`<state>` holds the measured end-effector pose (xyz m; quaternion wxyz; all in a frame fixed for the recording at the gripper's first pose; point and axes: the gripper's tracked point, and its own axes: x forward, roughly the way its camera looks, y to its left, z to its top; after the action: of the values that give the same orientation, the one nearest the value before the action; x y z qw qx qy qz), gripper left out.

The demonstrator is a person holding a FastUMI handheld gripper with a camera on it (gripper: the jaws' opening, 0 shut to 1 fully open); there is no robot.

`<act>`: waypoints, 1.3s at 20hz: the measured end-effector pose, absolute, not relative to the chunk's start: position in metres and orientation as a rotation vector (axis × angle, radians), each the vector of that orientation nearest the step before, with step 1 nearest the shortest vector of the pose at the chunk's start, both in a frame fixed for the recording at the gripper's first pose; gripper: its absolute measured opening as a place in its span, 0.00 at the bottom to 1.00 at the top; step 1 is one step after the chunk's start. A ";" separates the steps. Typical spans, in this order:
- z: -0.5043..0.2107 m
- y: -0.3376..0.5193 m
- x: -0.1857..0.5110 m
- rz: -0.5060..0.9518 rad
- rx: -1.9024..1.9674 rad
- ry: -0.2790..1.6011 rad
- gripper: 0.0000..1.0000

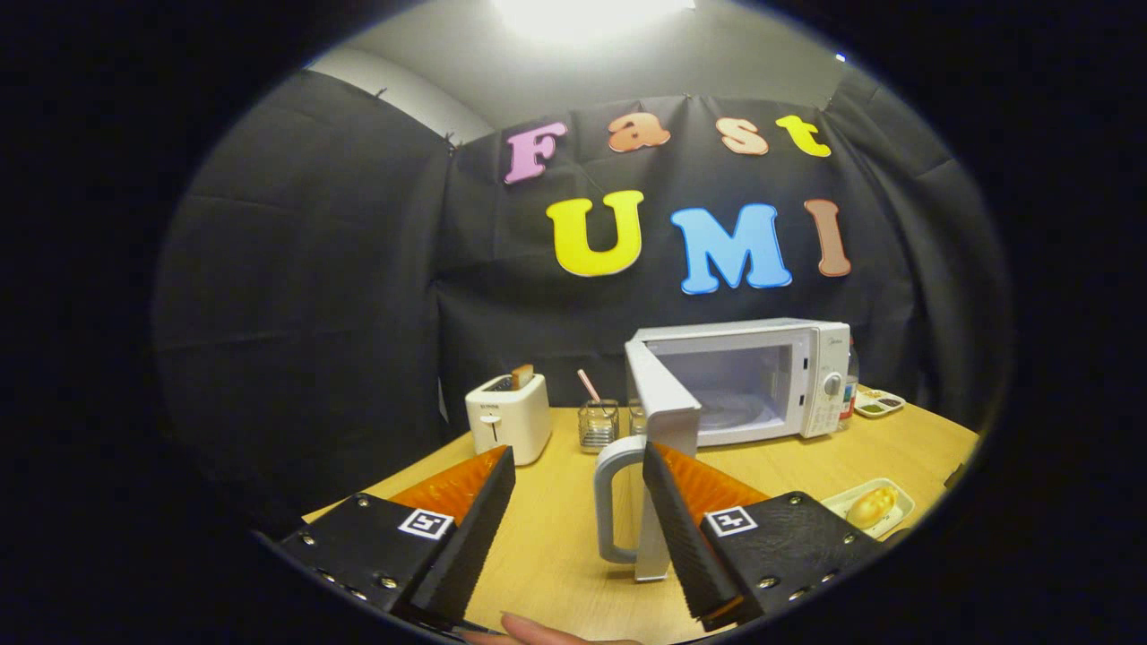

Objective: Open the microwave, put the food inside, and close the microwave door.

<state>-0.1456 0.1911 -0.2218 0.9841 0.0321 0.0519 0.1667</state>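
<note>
Hovering with gripper (pixel 578 484) fingers spread, holding nothing — microwave (pixel 762 376) door (pixel 659 421) is swung open just ahead, its handle (pixel 614 502) between them. Food (pixel 871 506) sits on its tray (pixel 899 520) off right; swinging over risks clipping the door.

My gripper (pixel 578 528): two wedge-shaped fingers (pixel 470 528), each on flat black block. Small shiny screws along block edges. Each block has white square sticker with black pattern. Inner finger faces look rough. My fingertip (pixel 538 632) peeks below.
</note>
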 end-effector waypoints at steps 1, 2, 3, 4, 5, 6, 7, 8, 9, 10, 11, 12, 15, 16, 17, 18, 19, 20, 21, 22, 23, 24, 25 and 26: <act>-0.212 0.173 -0.147 0.343 0.068 0.065 0.91; -0.206 0.156 -0.147 0.352 0.068 0.033 0.91; -0.205 0.141 -0.148 0.364 0.060 0.022 0.93; -0.211 0.125 -0.147 0.375 0.046 0.028 0.98; -0.216 0.107 -0.146 0.378 0.029 0.040 0.98; -0.220 0.083 -0.144 0.370 0.006 0.049 0.98; -0.228 0.059 -0.141 0.350 -0.020 0.057 0.98; -0.239 0.036 -0.138 0.330 -0.043 0.068 0.98; -0.253 0.019 -0.135 0.330 -0.071 0.088 0.98; -0.270 0.005 -0.131 0.328 -0.100 0.119 0.98; -0.289 -0.012 -0.129 0.312 -0.128 0.158 0.98; -0.306 -0.031 -0.126 0.288 -0.154 0.194 0.98; -0.341 -0.050 -0.125 0.298 -0.153 0.248 0.98; -0.356 -0.059 -0.122 0.285 -0.164 0.277 0.98; -0.365 -0.072 -0.117 0.247 -0.189 0.295 0.98; -0.370 -0.083 -0.115 0.208 -0.205 0.298 0.95; -0.371 -0.090 -0.112 0.184 -0.207 0.295 0.95; -0.375 -0.092 -0.108 0.173 -0.202 0.293 0.95; -0.379 -0.097 -0.104 0.161 -0.205 0.298 0.95; -0.386 -0.103 -0.099 0.149 -0.211 0.311 0.95; -0.391 -0.108 -0.095 0.136 -0.211 0.323 0.95; -0.395 -0.117 -0.092 0.115 -0.200 0.335 0.95; -0.400 -0.123 -0.089 0.098 -0.180 0.351 0.95; -0.409 -0.126 -0.087 0.090 -0.156 0.377 0.95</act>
<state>-0.0866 -0.1261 -0.4087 0.9782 -0.0777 0.1873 0.0449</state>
